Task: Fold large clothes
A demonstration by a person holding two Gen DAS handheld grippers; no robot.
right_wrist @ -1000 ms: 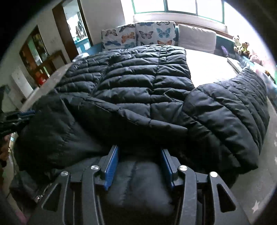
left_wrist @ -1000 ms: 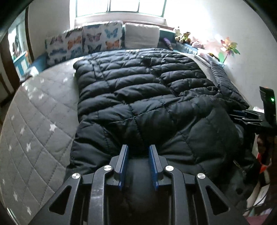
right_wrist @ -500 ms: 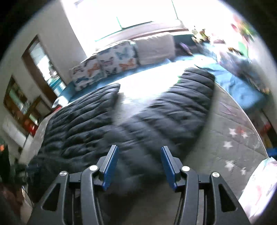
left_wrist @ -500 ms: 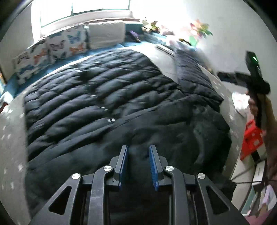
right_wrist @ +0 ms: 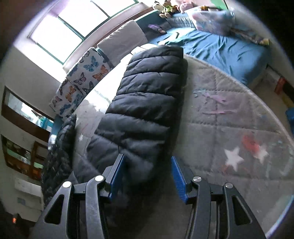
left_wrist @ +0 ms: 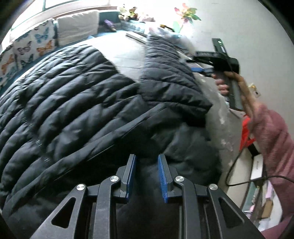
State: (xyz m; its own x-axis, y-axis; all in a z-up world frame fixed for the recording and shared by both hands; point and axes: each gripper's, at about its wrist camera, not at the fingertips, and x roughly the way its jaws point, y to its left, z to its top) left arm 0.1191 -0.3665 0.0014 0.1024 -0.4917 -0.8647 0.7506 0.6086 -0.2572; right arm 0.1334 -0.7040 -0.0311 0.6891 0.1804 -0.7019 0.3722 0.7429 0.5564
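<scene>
A large black quilted puffer jacket (left_wrist: 77,103) lies spread on a grey quilted bed cover with white stars (right_wrist: 229,117). My left gripper (left_wrist: 146,174) is shut on a fold of the jacket's dark fabric near its hood end. My right gripper (right_wrist: 147,174) is open, above the near end of the jacket's sleeve (right_wrist: 147,95), which stretches away across the bed. In the left wrist view the right gripper (left_wrist: 202,62) hovers beside that sleeve (left_wrist: 165,73), held by a hand in a pink sleeve.
Butterfly-print cushions (left_wrist: 31,46) and a white pillow (left_wrist: 77,25) line the far side under a window. A blue sheet (right_wrist: 226,47) with soft toys (right_wrist: 163,7) lies beyond the bed cover. Cables and boxes (left_wrist: 257,165) sit off the bed's right edge.
My right gripper let go of the jacket and swung right over the sleeve. My left gripper stayed shut on the fabric while its view turned right.
</scene>
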